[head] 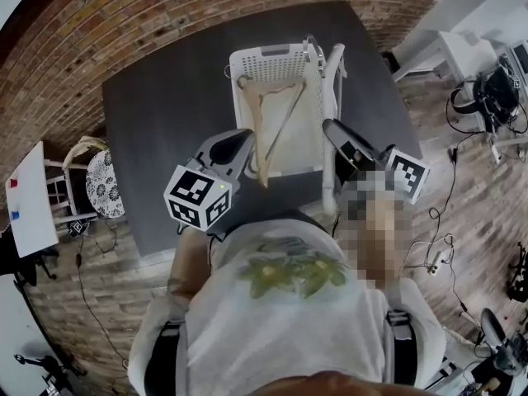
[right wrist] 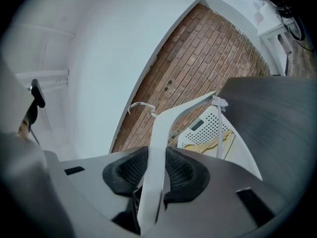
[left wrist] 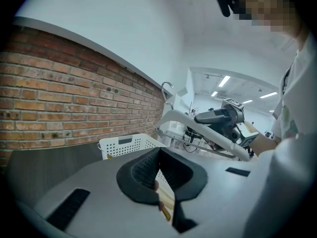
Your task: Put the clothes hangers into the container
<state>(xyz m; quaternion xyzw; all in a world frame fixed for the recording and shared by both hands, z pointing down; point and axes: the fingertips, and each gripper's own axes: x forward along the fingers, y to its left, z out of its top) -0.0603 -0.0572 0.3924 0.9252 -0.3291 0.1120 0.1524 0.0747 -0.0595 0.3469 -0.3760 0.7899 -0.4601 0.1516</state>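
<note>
Neither hanger is released yet. The left gripper (left wrist: 161, 182) clamps the wooden hanger (head: 268, 114), which lies partly inside the container (head: 272, 52). The right gripper (right wrist: 153, 177) clamps the white hanger (head: 334, 81) at the container's right rim.

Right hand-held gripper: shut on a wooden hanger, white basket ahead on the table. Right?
No: the right hand-held gripper is shut on a white hanger, not a wooden one; the right gripper view shows it. The white basket ahead on the table holds.

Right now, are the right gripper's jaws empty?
No: the right gripper is clamped on one arm of a white plastic clothes hanger.
</note>
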